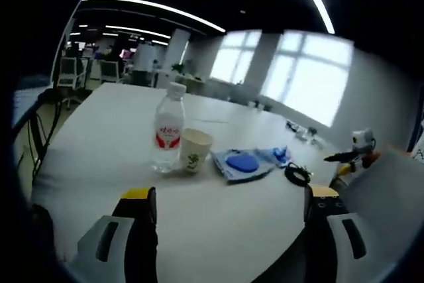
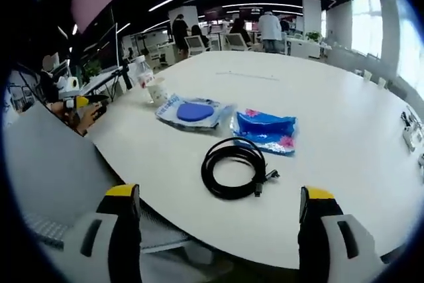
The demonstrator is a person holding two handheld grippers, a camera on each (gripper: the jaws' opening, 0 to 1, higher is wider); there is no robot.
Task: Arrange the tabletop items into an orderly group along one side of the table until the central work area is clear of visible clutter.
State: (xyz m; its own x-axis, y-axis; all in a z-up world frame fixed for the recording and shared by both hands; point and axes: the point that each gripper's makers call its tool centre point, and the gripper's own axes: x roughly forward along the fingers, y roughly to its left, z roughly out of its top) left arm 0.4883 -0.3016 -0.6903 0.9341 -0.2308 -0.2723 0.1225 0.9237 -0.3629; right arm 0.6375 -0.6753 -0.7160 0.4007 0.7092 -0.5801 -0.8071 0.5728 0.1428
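Coiled cable [image 2: 233, 168] lies nearest the right gripper [image 2: 219, 211], whose jaws stand apart and empty; the left gripper [image 1: 228, 207] is likewise spread. Beyond lie a blue pouch [image 2: 265, 132], a packet [image 2: 193, 112], a cup [image 1: 195, 150] and a bottle [image 1: 169, 127]. The cable is best gripped across its bundled strands, so no loop trails.

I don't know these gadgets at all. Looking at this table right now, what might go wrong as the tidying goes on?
Three things, probably:
1. The water bottle stands tall right beside the paper cup; a nudge to one could topple the other.
2. The coiled black cable lies near the table's edge and could uncoil or slip off when lifted.
3. The two flat plastic packets look slippery, so jaws may slide off them.
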